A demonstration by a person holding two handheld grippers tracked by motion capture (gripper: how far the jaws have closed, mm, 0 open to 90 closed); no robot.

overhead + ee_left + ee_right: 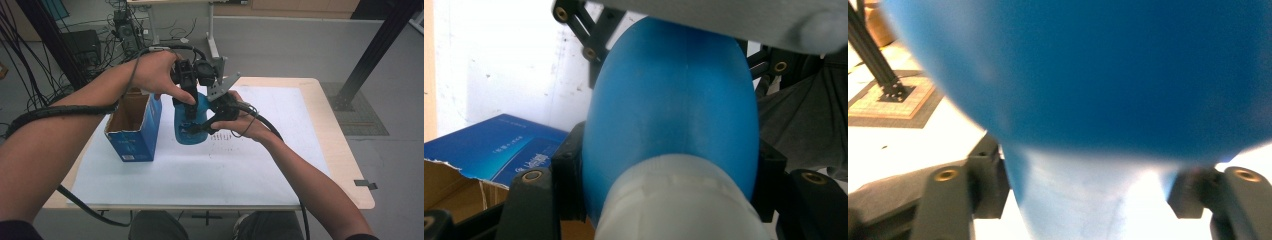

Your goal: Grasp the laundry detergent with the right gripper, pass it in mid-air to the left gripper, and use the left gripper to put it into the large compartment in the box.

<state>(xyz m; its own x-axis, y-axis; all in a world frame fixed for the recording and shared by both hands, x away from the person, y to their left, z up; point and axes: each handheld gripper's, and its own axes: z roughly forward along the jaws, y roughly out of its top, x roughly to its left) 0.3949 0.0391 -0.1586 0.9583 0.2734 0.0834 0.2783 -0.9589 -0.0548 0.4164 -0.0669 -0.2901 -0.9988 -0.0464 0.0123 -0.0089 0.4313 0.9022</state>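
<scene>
My left gripper (186, 89) clamped on the blue rubber squeeze bulb (191, 120), my right gripper (212, 120) jaws loosely around its lower end, open blue cardboard box (134, 127) just beside.

A workshop corner with one light wooden table on a grey floor.

The table (345, 165) has rounded corners and a white sheet (200, 175) covering most of its top. A black metal post (372, 50) slants up at the far right, its foot on a dark grated mat (365, 120). Bundled black cables (30, 45) hang at the far left beside dark equipment (82, 45). A white desk leg (212, 35) stands behind, under even, soft light.
</scene>
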